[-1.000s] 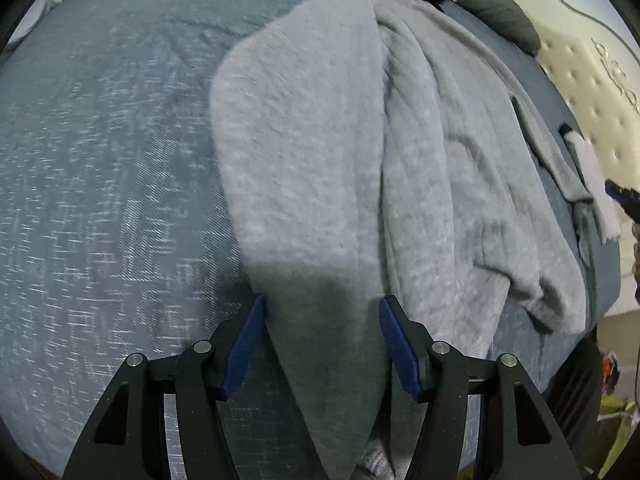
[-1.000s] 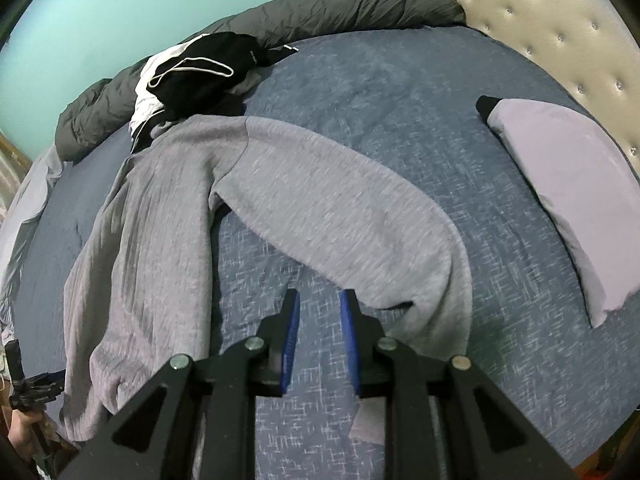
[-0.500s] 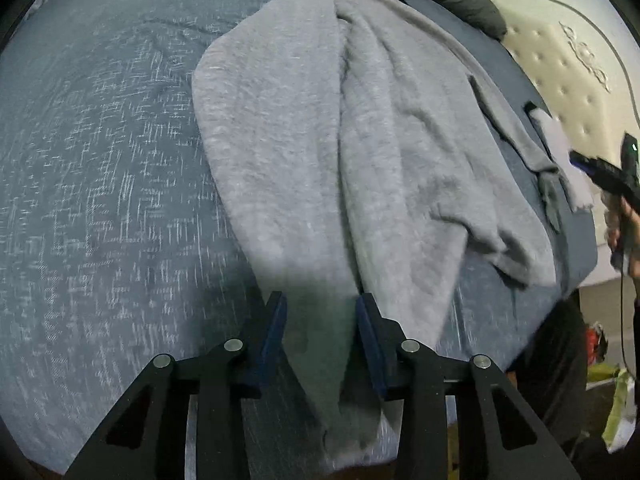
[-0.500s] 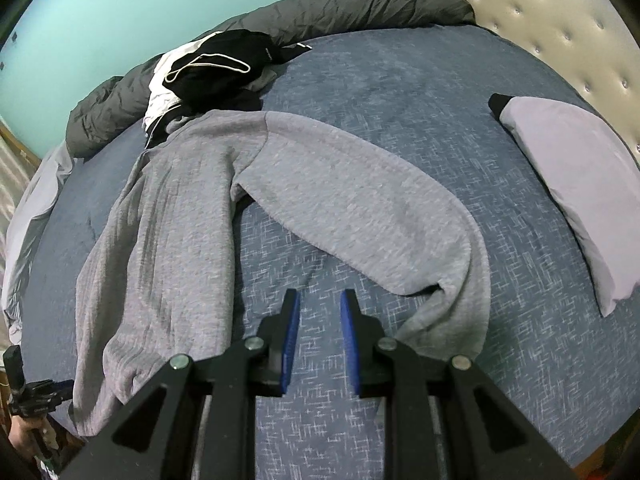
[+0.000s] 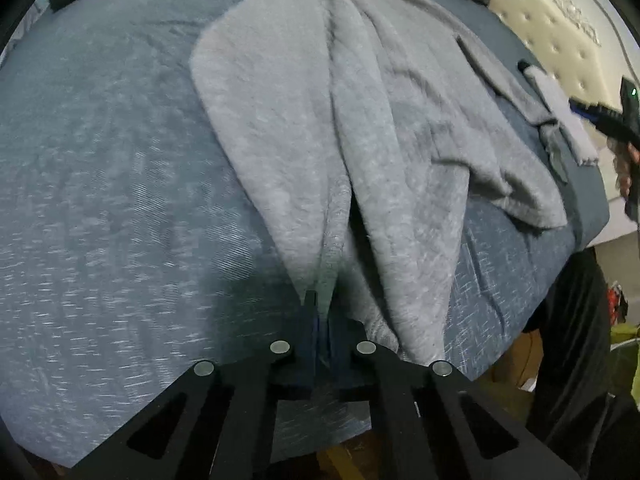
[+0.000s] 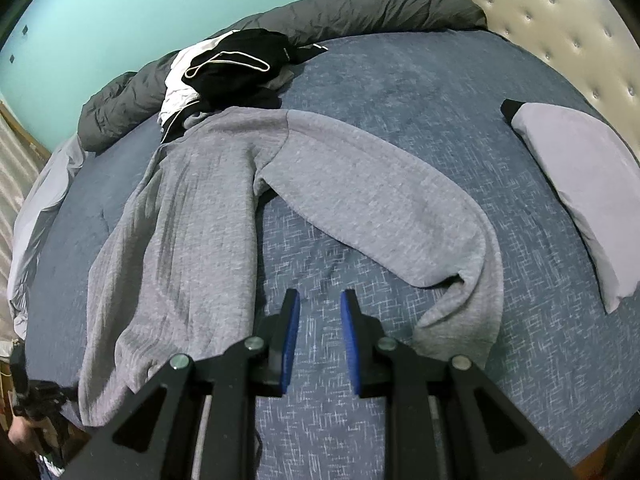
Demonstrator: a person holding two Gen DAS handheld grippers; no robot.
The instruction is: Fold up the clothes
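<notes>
Sweatshirt [image 6: 188, 240] in grey lies spread on the bed [image 6: 420, 88], its body running lengthwise from near the bed's edge up toward a heap of black and white clothes [image 6: 228, 68] by the far side. Its 1 visible sleeve [image 6: 380, 200] in the right wrist view stretches out across the blue sheet and bends back at the cuff, which lies just beside the right claw [image 6: 320, 316]. That right claw hovers over bare sheet between the body and the cuff, its 2 blue pads [image 6: 292, 320] a narrow gap apart with nothing between them. In the left wrist view the sweatshirt [image 5: 372, 128] is bunched into long folds that converge at the left claw [image 5: 318, 304], whose fingers are pressed together on a pinch of the grey fabric at the near end of the garment, close to the bed's edge. A dark grey duvet [image 6: 360, 12] is rolled along the far side of the bed under a turquoise wall [image 6: 140, 4]. A pale pillow [image 6: 580, 184] lies well apart from the sweatshirt toward the cream tufted headboard [image 6: 568, 28]. At the right edge of the left wrist view a hand [image 5: 626, 160] holds the other claw's handle.
</notes>
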